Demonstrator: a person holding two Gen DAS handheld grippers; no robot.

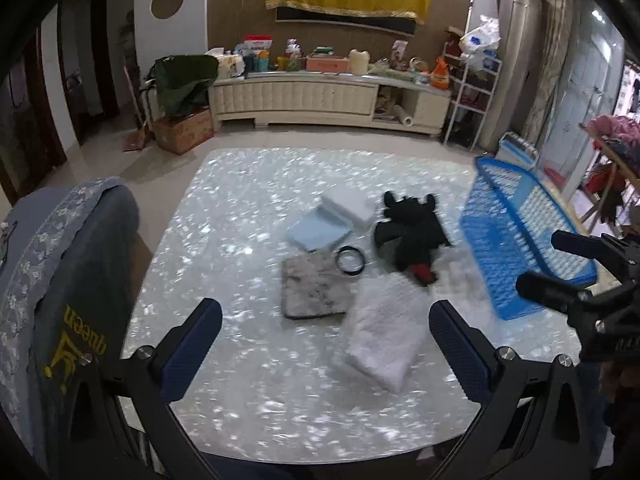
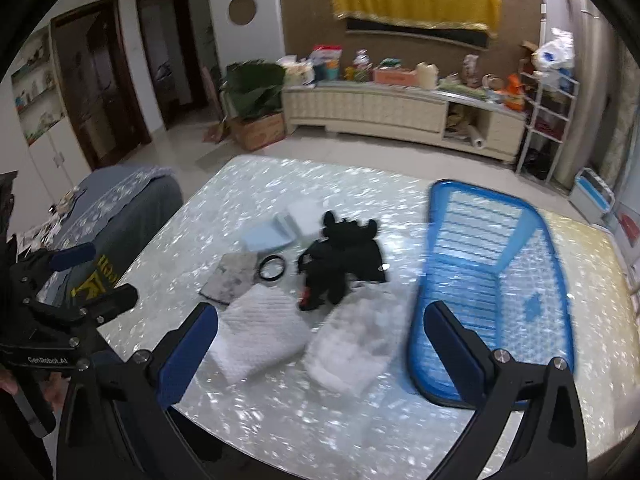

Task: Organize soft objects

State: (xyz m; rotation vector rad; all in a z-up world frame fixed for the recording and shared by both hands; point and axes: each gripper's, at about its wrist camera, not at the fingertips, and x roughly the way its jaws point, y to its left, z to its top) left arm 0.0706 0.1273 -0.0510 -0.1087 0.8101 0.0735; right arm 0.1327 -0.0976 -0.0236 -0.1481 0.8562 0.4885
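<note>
Soft items lie mid-table. A black plush toy [image 1: 412, 236] [image 2: 344, 264] lies beside a grey fuzzy cloth [image 1: 312, 290] [image 2: 234, 280]. Nearer sits a white fluffy towel [image 1: 384, 332] [image 2: 260, 332]. The right wrist view also shows a second white cloth [image 2: 356, 340]. A light blue pad [image 1: 318, 230] [image 2: 266, 236] and a white block [image 1: 350, 206] [image 2: 304, 212] lie behind. The blue mesh basket [image 1: 520, 236] [image 2: 492, 280] stands at the right. My left gripper [image 1: 326, 332] [image 2: 114, 272] is open above the near table. My right gripper [image 2: 320, 320] [image 1: 538, 260] is open too, holding nothing.
A black ring [image 1: 350, 260] [image 2: 272, 268] lies between the grey cloth and the plush. A chair with a grey cover [image 1: 60, 280] [image 2: 120, 208] stands at the table's left edge. A cluttered cream cabinet [image 1: 320, 98] lines the far wall.
</note>
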